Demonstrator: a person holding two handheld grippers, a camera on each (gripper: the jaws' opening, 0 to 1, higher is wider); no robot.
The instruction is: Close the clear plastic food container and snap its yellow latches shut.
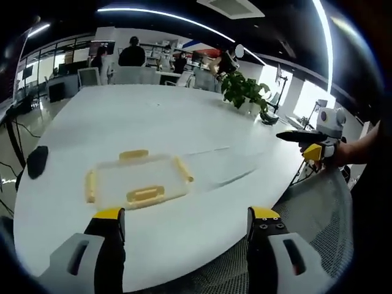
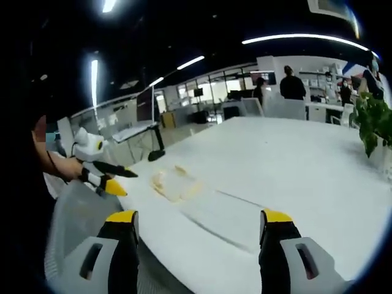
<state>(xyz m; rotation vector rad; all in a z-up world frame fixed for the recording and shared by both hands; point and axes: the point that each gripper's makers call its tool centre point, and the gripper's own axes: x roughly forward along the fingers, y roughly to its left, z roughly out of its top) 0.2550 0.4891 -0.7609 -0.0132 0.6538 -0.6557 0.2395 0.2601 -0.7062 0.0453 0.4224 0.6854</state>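
my left gripper (image 1: 187, 229), jaws spread and empty, has the container (image 1: 136, 179) near at 11 o'clock, long axis crosswise, while my spread right gripper (image 2: 199, 236) sits farther off.

An open-plan office: long white table (image 1: 184, 122), desks with monitors (image 2: 236, 95), ceiling strip lights (image 1: 165, 15).

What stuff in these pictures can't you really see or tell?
- Whether the container lid is fully shut: left gripper view, clear plastic too small.
- Whether its latches are snapped: same view, too small.
- The container in the right gripper view: a blurry, pale smear.
- The dark thing at the table edge: left gripper view, too small to name.
- The plant pot: right gripper view, cut off by the edge.
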